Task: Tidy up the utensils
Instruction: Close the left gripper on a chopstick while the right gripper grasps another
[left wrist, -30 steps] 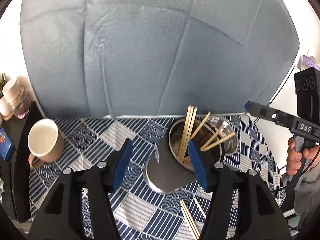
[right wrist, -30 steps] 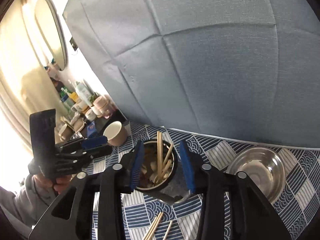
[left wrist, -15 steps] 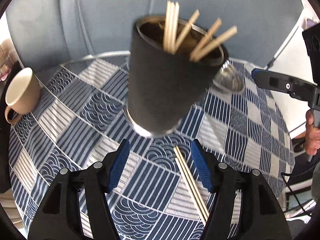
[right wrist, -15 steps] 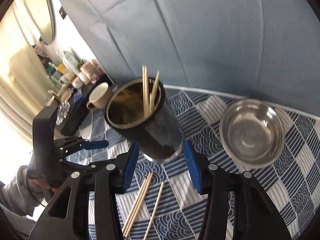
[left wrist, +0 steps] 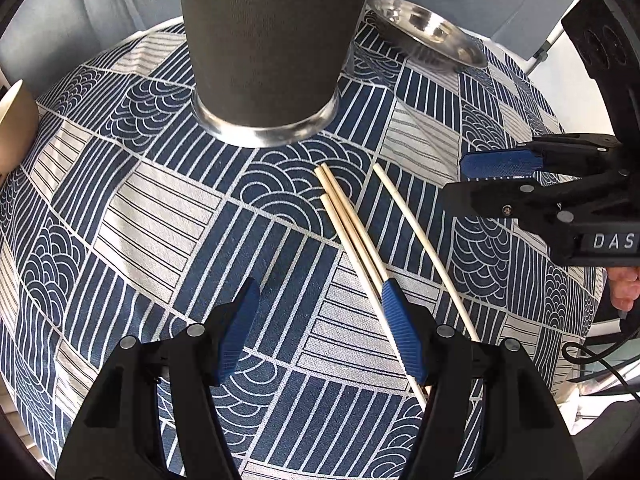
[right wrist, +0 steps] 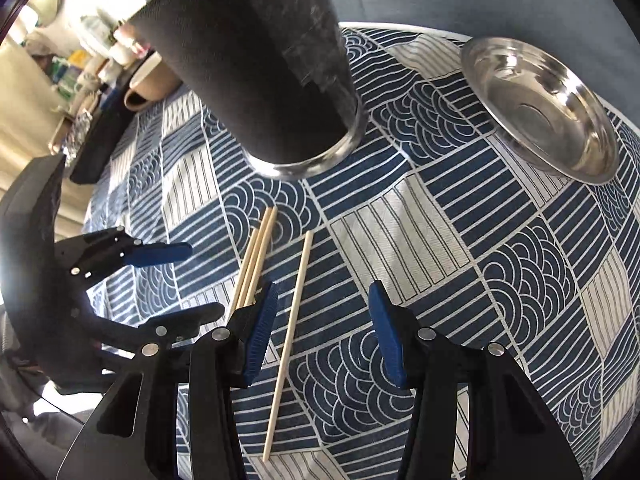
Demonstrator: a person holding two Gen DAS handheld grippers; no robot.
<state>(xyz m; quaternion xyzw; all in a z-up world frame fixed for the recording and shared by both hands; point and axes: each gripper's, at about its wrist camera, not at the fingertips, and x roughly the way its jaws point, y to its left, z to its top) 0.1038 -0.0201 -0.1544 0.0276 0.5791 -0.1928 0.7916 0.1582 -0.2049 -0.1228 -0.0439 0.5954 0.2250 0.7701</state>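
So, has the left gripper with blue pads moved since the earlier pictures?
Yes. The left gripper has come down toward the blue patterned tablecloth: the tall black holder, between its fingers before, now stands above them, and the loose wooden chopsticks look nearer.

I count four pale wooden chopsticks point(left wrist: 362, 240) lying loose on my blue-and-white patterned tablecloth point(left wrist: 168, 216), one tall black cylindrical holder with a steel base point(left wrist: 268, 52), one shiny steel bowl point(right wrist: 548, 108), one beige ceramic mug point(right wrist: 150, 82).
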